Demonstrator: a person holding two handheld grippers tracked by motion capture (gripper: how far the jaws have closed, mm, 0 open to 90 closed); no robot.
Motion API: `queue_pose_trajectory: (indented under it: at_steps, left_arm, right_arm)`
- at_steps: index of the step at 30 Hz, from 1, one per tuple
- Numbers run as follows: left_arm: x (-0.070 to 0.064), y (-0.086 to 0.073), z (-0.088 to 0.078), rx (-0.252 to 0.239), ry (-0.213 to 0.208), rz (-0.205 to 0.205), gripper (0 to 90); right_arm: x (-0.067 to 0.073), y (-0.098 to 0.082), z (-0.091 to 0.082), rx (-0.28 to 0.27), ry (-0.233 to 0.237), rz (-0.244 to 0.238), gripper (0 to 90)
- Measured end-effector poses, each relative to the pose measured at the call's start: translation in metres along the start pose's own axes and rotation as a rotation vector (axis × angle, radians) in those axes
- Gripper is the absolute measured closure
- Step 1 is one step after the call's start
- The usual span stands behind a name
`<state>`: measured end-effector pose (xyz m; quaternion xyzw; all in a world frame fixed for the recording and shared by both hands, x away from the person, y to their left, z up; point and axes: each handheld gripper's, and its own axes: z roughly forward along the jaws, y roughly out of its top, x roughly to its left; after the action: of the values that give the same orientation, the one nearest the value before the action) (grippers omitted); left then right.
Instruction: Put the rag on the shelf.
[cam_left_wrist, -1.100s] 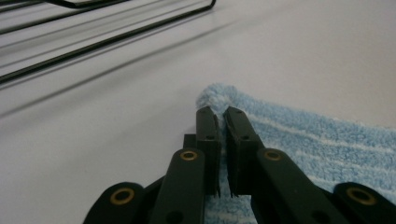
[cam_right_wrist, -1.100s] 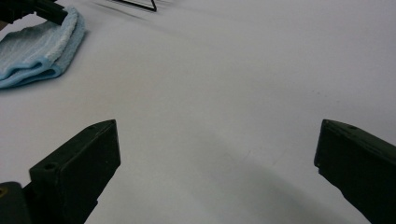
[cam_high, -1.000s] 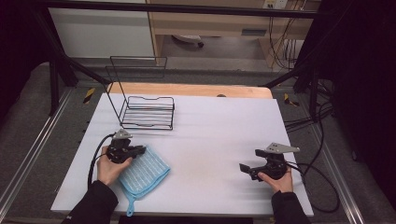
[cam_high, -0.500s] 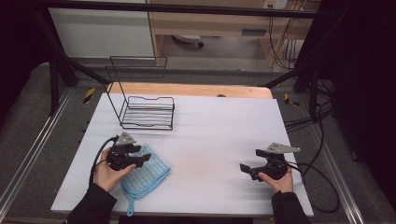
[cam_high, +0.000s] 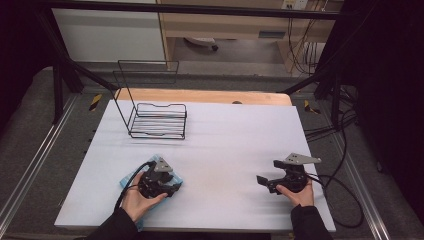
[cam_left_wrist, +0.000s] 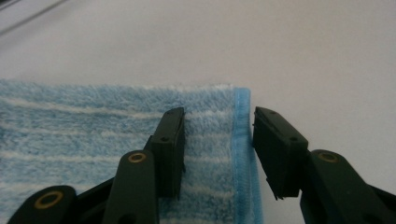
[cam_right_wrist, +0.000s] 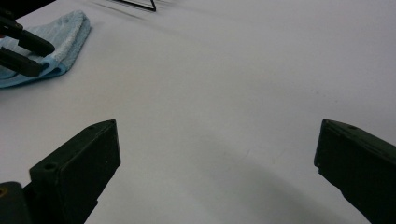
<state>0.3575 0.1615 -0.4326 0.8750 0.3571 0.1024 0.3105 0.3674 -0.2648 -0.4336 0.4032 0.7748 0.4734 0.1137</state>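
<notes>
While the person's forearms are reaching in at the near edge of the table (cam_high: 225, 130), the left gripper (cam_high: 172, 187) is hovering low over the towel (cam_high: 127, 181), which is lying folded on the white top at the near left. Its jaws are standing partly apart and have just been closing a little; seen along them, one jaw is sitting over the blue-and-white pile of the towel (cam_left_wrist: 93, 135) and the other just past its stitched blue edge, so the hem is lying between them, with neither pad pressing on it. The left gripper (cam_left_wrist: 217, 149) is holding nothing. Over at the near right, well apart from the towel, the right gripper (cam_high: 262, 181) is resting in the person's hand with its jaws spread wide over bare table, also gripping nothing; the right gripper (cam_right_wrist: 217, 158) is pointing across toward the towel (cam_right_wrist: 60, 37). Farther back on the left, a black wire rack (cam_high: 157, 120) is standing upright, beyond the towel.
</notes>
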Motion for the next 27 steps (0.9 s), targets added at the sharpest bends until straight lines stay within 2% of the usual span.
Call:
queue_pose_trajectory:
  at_steps: [4, 6, 8, 13, 14, 18, 27]
  left_arm:
    - [0.0, -0.001, 0.002, -0.002, 0.0, -0.015, 55.2]
    - [-0.002, -0.002, 0.004, -0.003, 0.02, -0.004, 56.1]
    - [-0.003, -0.002, 0.005, -0.003, 0.042, 0.0, 61.7]
    - [-0.005, 0.002, 0.006, 0.026, 0.079, 0.018, 67.2]
    - [-0.005, 0.002, 0.006, 0.024, 0.077, 0.01, 70.8]
    - [0.003, 0.002, 0.005, 0.016, 0.04, -0.024, 76.0]
    - [0.013, 0.005, 0.001, -0.016, -0.014, -0.075, 80.4]
  right_arm:
    - [0.0, 0.0, 0.0, 0.0, 0.0, 0.0, 1.0]
    - [0.0, 0.0, 0.0, 0.0, -0.001, 0.001, 1.0]
    - [0.0, 0.0, 0.0, -0.003, -0.001, 0.0, 1.0]
    - [0.001, 0.0, 0.0, 0.006, 0.001, 0.005, 1.0]
    - [0.001, 0.0, 0.001, 0.004, 0.0, 0.005, 1.0]
    - [0.0, 0.0, 0.001, 0.005, 0.001, 0.004, 1.1]
    - [0.0, 0.0, 0.0, -0.001, 0.002, 0.001, 1.3]
